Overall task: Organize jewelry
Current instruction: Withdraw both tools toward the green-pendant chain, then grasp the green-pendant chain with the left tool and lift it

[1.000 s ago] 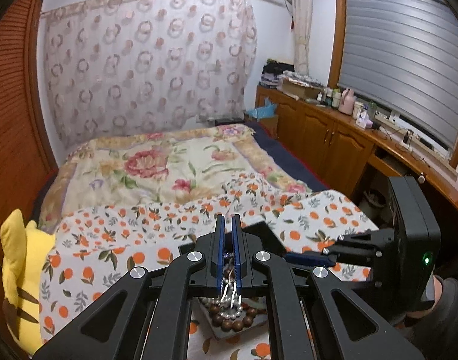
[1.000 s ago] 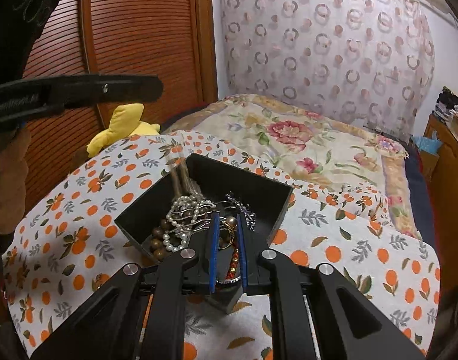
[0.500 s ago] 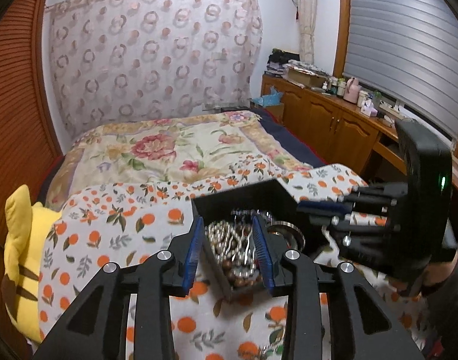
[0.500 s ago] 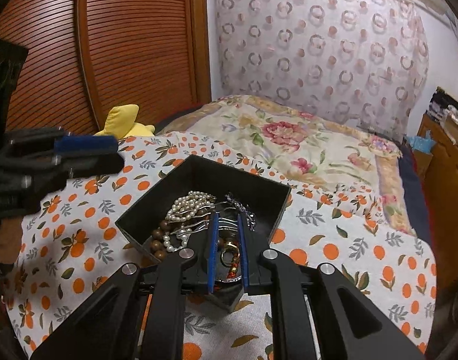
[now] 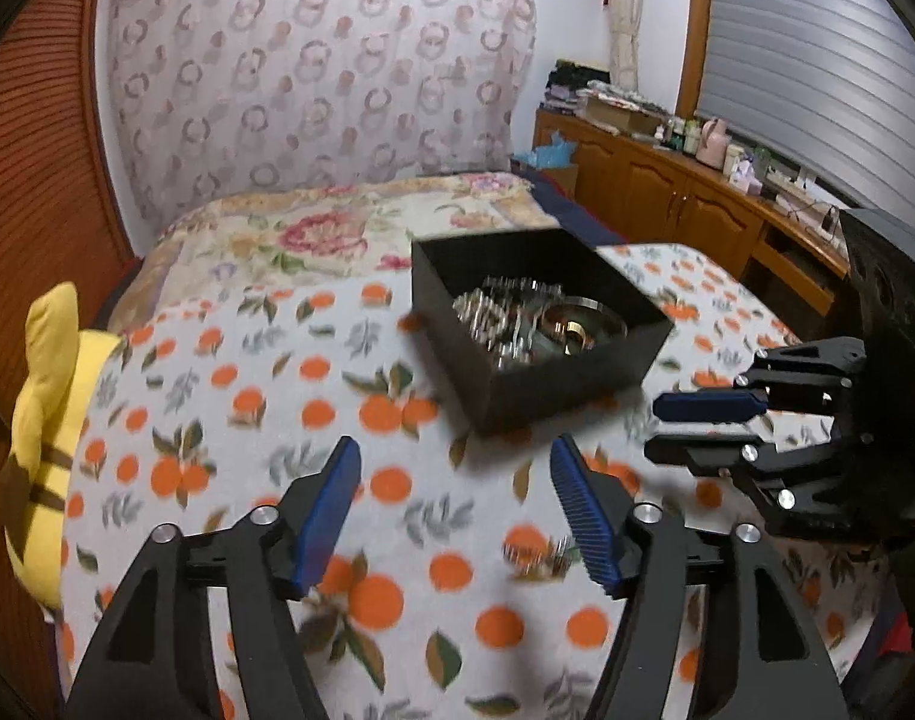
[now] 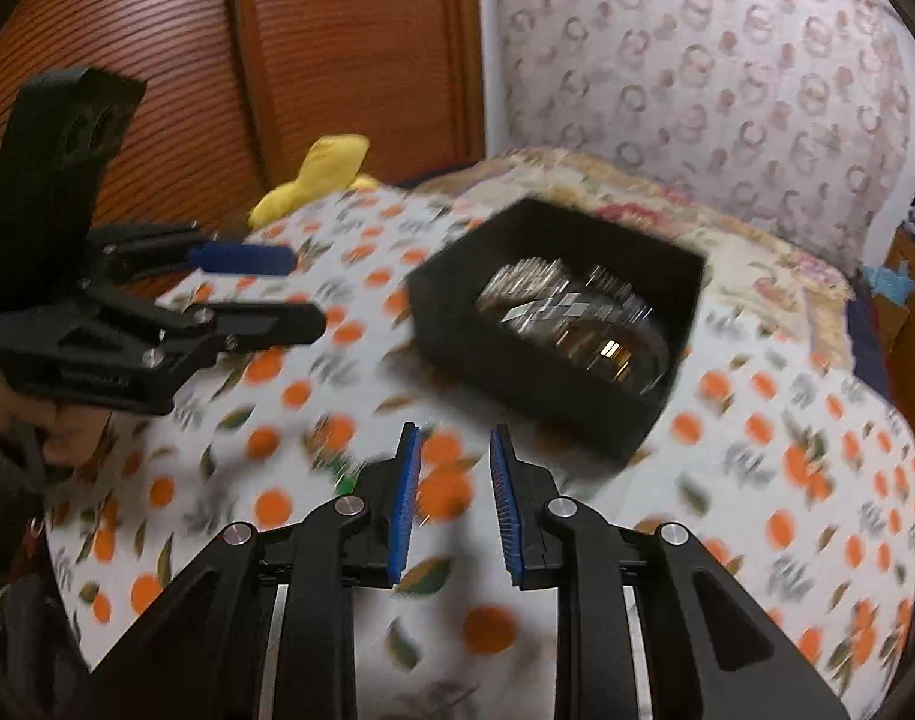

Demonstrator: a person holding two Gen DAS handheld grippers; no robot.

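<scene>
Left wrist view: black box (image 5: 538, 324) w/ jewelry pile (image 5: 529, 324) inside sits on the orange-print cloth (image 5: 247, 420) covering the bed, ahead and a bit right of the left gripper (image 5: 454, 510). Box is set corner-on to the cam, near corner pointing toward the lens; can't tell a long axis, looks roughly square. Contents blurred: silvery bits plus a gold-toned round piece. Left jaws released, spread wide, nothing between them. A small silvery item (image 5: 541, 558) lies on the cloth just inside the right-hand blue pad; too blurred to ID. Right gripper (image 5: 673, 426) comes in from the right edge, apart from the box. Yellow plush (image 5: 49, 408) at far left.

Right wrist view: same box (image 6: 553, 324) ahead-right of the right gripper (image 6: 454, 492), again corner toward the cam, jewelry (image 6: 577, 312) heaped in it, motion-blurred. Right jaws released, moderate gap, empty. Left gripper (image 6: 289, 288) at left, hand-held, tips pointing toward the box but apart from it. Plush (image 6: 319, 174) beyond, by the wooden slatted doors (image 6: 337, 48).
</scene>
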